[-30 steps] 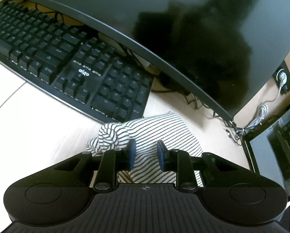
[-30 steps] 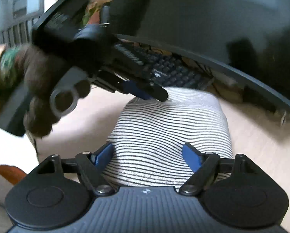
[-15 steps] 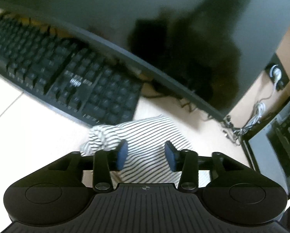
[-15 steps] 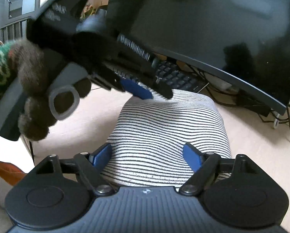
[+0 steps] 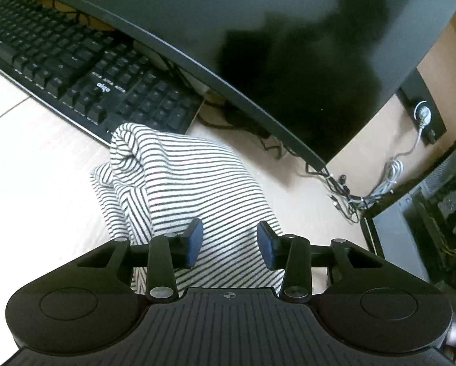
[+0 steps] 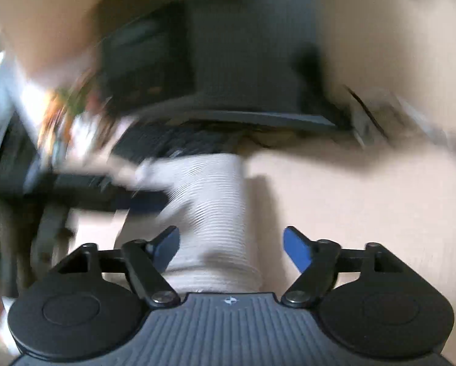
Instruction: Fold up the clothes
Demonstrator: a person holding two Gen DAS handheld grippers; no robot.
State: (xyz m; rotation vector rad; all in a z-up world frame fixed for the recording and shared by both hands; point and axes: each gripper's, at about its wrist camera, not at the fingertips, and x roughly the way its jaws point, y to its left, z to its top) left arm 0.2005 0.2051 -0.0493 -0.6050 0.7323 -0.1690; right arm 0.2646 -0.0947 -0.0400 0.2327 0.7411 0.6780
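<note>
Since a second ago the left tool (image 5: 229,245) has spread its fingers wider, and the striped garment (image 5: 182,195) now bunches up at its far left corner. It lies folded on the pale worktop (image 5: 29,183), just in front of the black keyboard (image 5: 75,70) and curved monitor (image 5: 258,30). Swinging fast (its view is smeared), the right tool (image 6: 231,247) has pulled back, jaws wide apart and empty, above the garment's near end.

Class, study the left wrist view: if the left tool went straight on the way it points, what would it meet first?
Most likely the striped garment, lying right ahead between the open fingers of the left tool. Beyond it sits the keyboard; depth is uncertain.
</note>
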